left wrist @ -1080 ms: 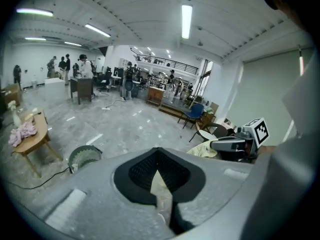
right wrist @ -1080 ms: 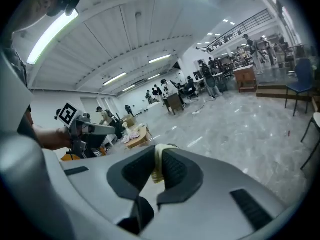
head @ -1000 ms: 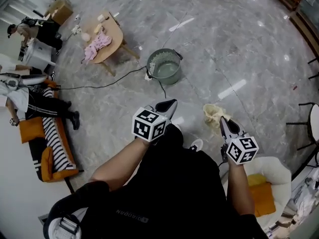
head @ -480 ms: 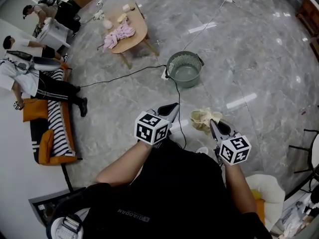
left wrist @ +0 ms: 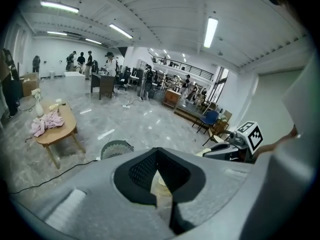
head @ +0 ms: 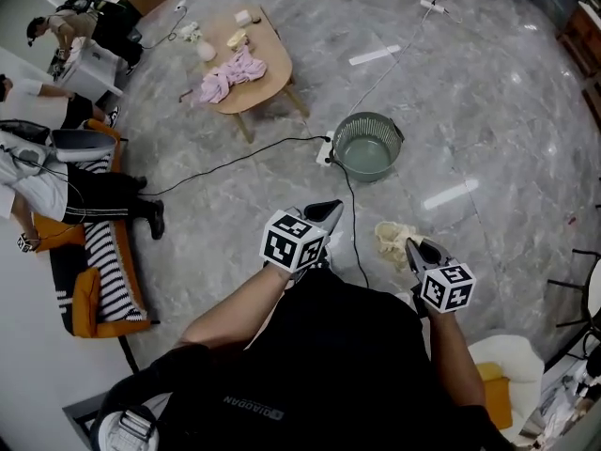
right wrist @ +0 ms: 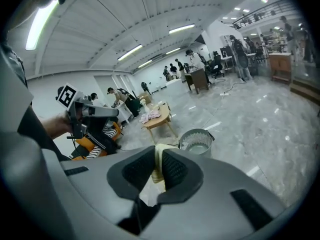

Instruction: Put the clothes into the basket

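My right gripper [head: 410,243] is shut on a cream cloth [head: 392,237], which hangs crumpled above the floor. In the right gripper view a strip of that cloth [right wrist: 159,166] is pinched between the pads. A round grey-green basket [head: 368,116] stands on the floor ahead of both grippers, apart from them; it also shows as the basket [left wrist: 116,148] and the basket [right wrist: 196,139]. My left gripper [head: 331,205] is shut with nothing in it. Pink clothes [head: 230,73] lie on a low wooden table [head: 268,87] beyond the basket.
A black cable [head: 235,161] crosses the floor to a power strip [head: 325,154] beside the basket. An orange striped sofa [head: 94,261] and people are at the left. A white seat [head: 512,360] stands at the lower right.
Both grippers have travelled across the floor with the person. In the head view the basket and table have shifted right and the basket lower. The right gripper still carries the cream cloth.
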Available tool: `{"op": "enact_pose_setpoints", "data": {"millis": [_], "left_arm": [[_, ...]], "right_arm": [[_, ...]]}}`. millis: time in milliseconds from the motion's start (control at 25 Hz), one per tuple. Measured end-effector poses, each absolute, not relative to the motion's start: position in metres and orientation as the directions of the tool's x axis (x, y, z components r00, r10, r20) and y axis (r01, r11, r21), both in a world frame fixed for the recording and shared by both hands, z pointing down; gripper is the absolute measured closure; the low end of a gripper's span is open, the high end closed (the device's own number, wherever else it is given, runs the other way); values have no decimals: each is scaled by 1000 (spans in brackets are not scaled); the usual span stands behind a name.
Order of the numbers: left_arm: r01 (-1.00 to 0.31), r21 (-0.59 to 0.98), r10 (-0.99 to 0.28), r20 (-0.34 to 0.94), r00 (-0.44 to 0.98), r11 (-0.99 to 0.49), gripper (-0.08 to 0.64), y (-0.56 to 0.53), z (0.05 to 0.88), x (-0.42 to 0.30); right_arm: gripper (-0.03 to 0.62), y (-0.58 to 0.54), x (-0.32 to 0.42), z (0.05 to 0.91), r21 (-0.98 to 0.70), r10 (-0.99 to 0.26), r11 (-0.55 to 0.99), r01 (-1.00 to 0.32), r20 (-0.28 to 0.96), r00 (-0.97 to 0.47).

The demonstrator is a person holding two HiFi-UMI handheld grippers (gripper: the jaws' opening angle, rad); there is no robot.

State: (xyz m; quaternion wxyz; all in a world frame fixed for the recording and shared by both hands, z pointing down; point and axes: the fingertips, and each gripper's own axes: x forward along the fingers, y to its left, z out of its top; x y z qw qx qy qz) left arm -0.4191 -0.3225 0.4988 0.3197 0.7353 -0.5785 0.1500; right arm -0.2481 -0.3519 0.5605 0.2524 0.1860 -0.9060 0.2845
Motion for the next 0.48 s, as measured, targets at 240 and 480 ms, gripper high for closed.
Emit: {"op": "enact_pose_setpoints", "data": {"millis": [240,480], "left_arm": [[-943,303,-737,604,303,-139,560,-314,509,-517],[-941,319,-740,606,293,-111,560,-308,518,-582]], "right_arm": [[552,-374,-307,584,-395,-290,682,-615,627,-723],[552,-403,-362,571,-401,-344,645,-651,609,-715]]}}
